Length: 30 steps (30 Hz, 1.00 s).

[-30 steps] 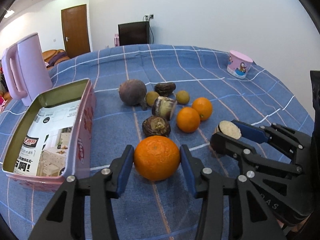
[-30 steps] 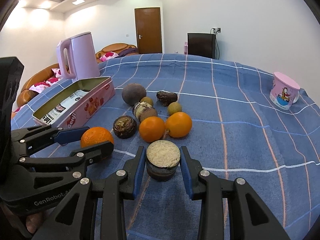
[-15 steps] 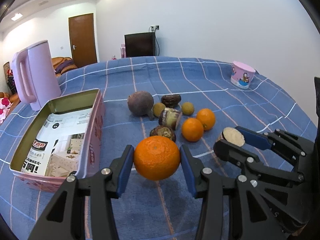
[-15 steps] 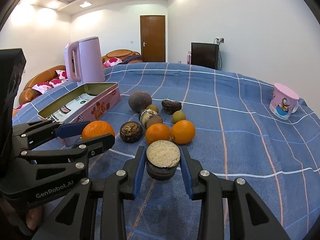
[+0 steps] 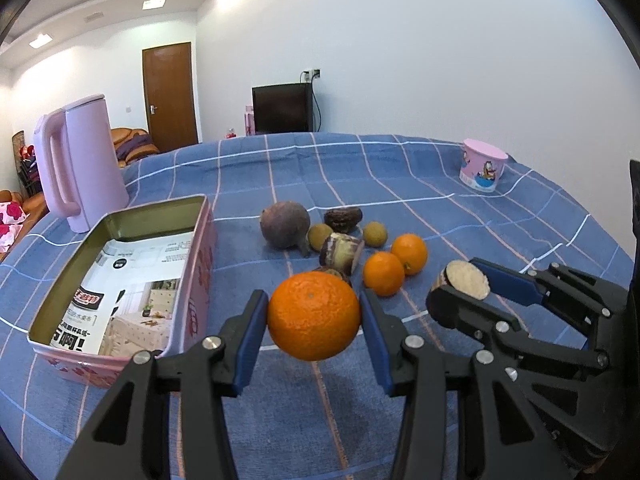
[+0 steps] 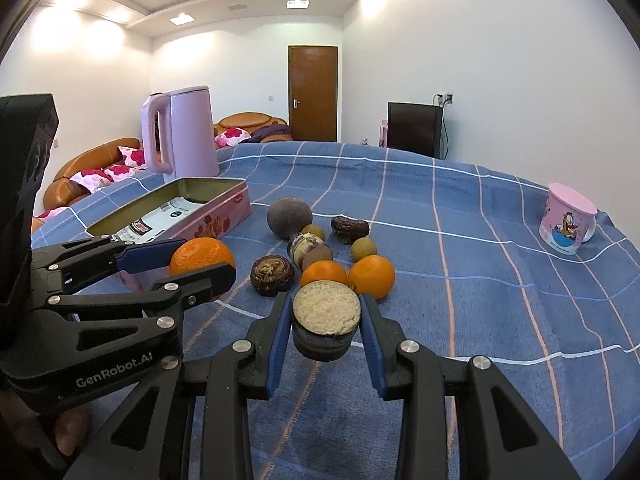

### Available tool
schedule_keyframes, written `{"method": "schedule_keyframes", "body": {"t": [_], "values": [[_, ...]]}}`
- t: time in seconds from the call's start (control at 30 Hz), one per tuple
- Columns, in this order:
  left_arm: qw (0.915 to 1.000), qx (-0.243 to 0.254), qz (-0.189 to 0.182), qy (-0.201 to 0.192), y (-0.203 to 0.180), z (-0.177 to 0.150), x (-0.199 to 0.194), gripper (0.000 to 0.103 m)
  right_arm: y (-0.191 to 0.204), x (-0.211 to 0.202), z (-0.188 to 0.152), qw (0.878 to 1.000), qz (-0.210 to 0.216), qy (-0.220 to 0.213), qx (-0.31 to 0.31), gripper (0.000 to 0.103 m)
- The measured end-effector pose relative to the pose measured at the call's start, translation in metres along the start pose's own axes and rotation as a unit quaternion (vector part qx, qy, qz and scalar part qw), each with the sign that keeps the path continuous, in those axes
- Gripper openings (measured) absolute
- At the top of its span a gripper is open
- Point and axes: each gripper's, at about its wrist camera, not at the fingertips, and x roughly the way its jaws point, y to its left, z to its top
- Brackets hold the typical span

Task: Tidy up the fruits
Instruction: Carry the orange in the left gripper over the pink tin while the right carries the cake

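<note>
The left gripper (image 5: 314,316) is held level above the blue checked cloth (image 5: 400,184), clamped on a round, dimpled orange (image 5: 314,316) beside the open pink tin (image 5: 200,248). The right gripper (image 6: 326,322) is clamped on a dark cut fruit (image 6: 326,320) whose pale face looks grainy.

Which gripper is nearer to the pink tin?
Left. The left gripper, shut on an orange, is just beside the tin. The right gripper, shut on a cut fruit, is farther off, on the left gripper's far side.
</note>
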Motion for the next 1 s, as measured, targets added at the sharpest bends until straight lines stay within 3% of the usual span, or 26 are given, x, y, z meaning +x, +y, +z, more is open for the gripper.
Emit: {"method": "schedule_keyframes", "body": {"t": [1.0], "values": [[0.9988,-0.002,0.013,-0.047,0.002,-0.001,-0.013,0.049,-0.001,-0.017,-0.002,0.999,0.014,-0.052,0.000,0.036]]}}
